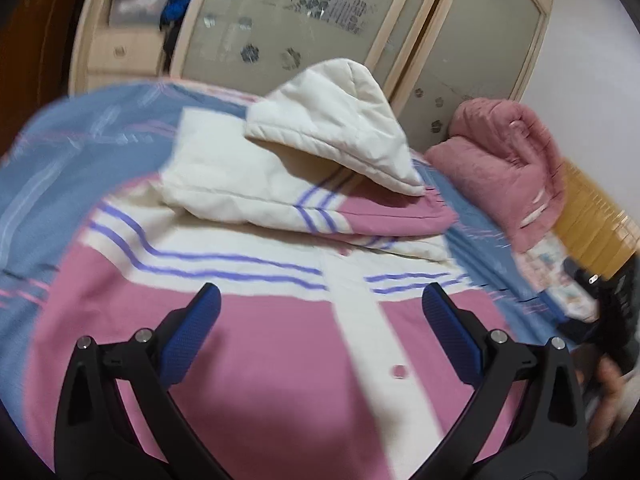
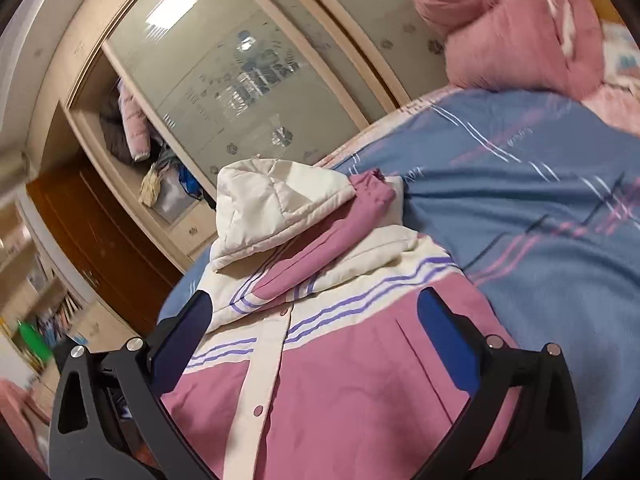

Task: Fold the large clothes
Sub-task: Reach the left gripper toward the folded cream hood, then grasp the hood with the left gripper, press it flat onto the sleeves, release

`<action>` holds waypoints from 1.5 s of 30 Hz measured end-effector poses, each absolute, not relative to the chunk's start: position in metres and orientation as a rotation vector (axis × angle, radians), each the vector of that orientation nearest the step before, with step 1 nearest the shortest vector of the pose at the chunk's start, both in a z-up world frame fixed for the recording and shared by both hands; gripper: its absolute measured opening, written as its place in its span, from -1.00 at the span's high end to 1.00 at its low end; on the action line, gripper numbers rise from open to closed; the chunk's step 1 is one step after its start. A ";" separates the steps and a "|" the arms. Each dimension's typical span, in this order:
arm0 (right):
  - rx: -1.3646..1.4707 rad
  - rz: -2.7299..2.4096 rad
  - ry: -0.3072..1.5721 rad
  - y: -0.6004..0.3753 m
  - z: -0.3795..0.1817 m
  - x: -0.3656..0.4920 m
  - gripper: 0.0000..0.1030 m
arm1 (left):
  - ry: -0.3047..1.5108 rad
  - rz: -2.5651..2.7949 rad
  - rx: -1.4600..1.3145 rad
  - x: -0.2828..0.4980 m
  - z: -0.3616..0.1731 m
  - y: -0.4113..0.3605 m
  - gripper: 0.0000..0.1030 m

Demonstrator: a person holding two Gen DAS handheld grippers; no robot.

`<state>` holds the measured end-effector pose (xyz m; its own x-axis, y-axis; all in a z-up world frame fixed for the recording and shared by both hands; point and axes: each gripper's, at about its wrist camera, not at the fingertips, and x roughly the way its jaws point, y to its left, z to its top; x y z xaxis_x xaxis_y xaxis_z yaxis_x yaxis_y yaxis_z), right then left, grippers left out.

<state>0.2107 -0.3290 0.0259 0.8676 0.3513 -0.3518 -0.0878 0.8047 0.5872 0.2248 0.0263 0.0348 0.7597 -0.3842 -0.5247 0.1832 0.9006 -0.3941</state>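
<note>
A pink and cream hooded jacket point(image 1: 280, 344) with purple stripes lies front-up on the blue bedsheet point(image 1: 68, 152). Its cream hood point(image 1: 332, 120) rests at the far end, and one sleeve point(image 1: 304, 208) is folded across the chest. My left gripper point(image 1: 322, 300) hovers open over the jacket's pink lower front, nothing between its blue pads. In the right wrist view the same jacket point(image 2: 340, 392) lies below my right gripper point(image 2: 316, 312), which stands wide open above the snap placket point(image 2: 260, 364). The folded sleeve point(image 2: 320, 240) reaches towards the hood point(image 2: 272, 204).
A rolled pink quilt point(image 1: 508, 160) sits at the bed's far right corner, also in the right wrist view as the quilt point(image 2: 516, 24). A cream wardrobe point(image 1: 304, 20) with frosted sliding doors stands behind the bed. A hand point(image 1: 608, 392) shows at the right edge.
</note>
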 end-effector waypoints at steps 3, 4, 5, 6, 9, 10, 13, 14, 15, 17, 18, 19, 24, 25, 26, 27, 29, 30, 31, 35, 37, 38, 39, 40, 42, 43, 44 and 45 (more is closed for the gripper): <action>0.605 0.248 0.455 -0.337 0.024 0.200 -0.97 | 0.675 -0.300 -0.368 0.231 0.032 0.023 -0.96; 0.611 0.251 0.450 -0.340 0.024 0.197 -0.97 | 0.693 -0.272 -0.367 0.234 0.033 0.021 -0.96; 0.618 0.255 0.445 -0.342 0.025 0.196 -0.97 | 0.696 -0.260 -0.365 0.234 0.034 0.020 -0.96; 0.623 0.253 0.436 -0.343 0.026 0.194 -0.97 | 0.692 -0.253 -0.360 0.235 0.037 0.018 -0.96; 0.608 0.254 0.425 -0.345 0.029 0.188 -0.97 | 0.671 -0.232 -0.323 0.239 0.050 0.013 -0.96; 0.605 0.253 0.425 -0.346 0.029 0.187 -0.97 | 0.672 -0.246 -0.332 0.243 0.055 0.012 -0.96; 0.632 0.249 0.436 -0.352 0.026 0.186 -0.97 | 0.661 -0.308 -0.408 0.260 0.061 0.014 -0.96; 0.643 0.251 0.440 -0.354 0.025 0.186 -0.97 | 0.660 -0.338 -0.462 0.270 0.061 0.017 -0.96; 0.657 0.252 0.441 -0.357 0.025 0.186 -0.97 | 0.666 -0.359 -0.509 0.281 0.059 0.020 -0.96; 0.659 0.247 0.435 -0.360 0.025 0.185 -0.97 | 0.680 -0.404 -0.622 0.306 0.053 0.025 -0.96; 0.657 0.246 0.434 -0.360 0.026 0.184 -0.97 | 0.685 -0.409 -0.680 0.320 0.049 0.028 -0.96; 0.658 0.246 0.435 -0.361 0.026 0.185 -0.97 | 0.684 -0.411 -0.717 0.329 0.045 0.029 -0.96; 0.661 0.252 0.438 -0.360 0.025 0.189 -0.97 | 0.617 -0.382 -0.877 0.382 0.028 0.037 -0.96; 0.659 0.252 0.439 -0.360 0.025 0.190 -0.97 | 0.600 -0.373 -0.912 0.390 0.024 0.039 -0.96; 0.658 0.251 0.441 -0.360 0.025 0.191 -0.97 | 0.579 -0.377 -0.966 0.399 0.019 0.042 -0.96; 0.661 0.252 0.445 -0.360 0.024 0.193 -0.97 | 0.573 -0.378 -0.997 0.407 0.016 0.043 -0.96; 0.664 0.254 0.454 -0.360 0.023 0.196 -0.97 | 0.561 -0.373 -1.033 0.422 0.011 0.042 -0.94; 0.663 0.254 0.456 -0.360 0.023 0.197 -0.97 | 0.561 -0.370 -1.037 0.429 0.009 0.040 -0.94; 0.661 0.252 0.457 -0.360 0.023 0.198 -0.97 | 0.562 -0.369 -1.043 0.436 0.007 0.038 -0.93; 0.661 0.255 0.461 -0.358 0.024 0.202 -0.97 | 0.546 -0.389 -1.092 0.453 0.003 0.031 -0.04; 0.655 0.255 0.464 -0.356 0.024 0.203 -0.97 | 0.568 -0.383 -1.057 0.453 0.006 0.022 0.46; 0.654 0.257 0.465 -0.355 0.024 0.205 -0.97 | 0.571 -0.386 -1.030 0.452 0.008 0.019 0.67; 0.655 0.257 0.466 -0.355 0.024 0.205 -0.97 | 0.575 -0.380 -0.994 0.449 0.013 0.016 0.68; 0.658 0.255 0.467 -0.355 0.024 0.206 -0.97 | 0.582 -0.374 -0.952 0.444 0.018 0.012 0.70; 0.667 0.254 0.473 -0.355 0.022 0.208 -0.97 | 0.598 -0.402 -0.922 0.433 0.026 0.009 0.71; 0.670 0.254 0.477 -0.354 0.021 0.208 -0.97 | 0.610 -0.412 -0.911 0.429 0.028 0.008 0.71; 0.670 0.255 0.480 -0.354 0.021 0.208 -0.97 | 0.623 -0.439 -0.897 0.421 0.033 0.008 0.71; 0.666 0.256 0.483 -0.353 0.021 0.207 -0.97 | 0.625 -0.456 -0.879 0.413 0.038 0.010 0.71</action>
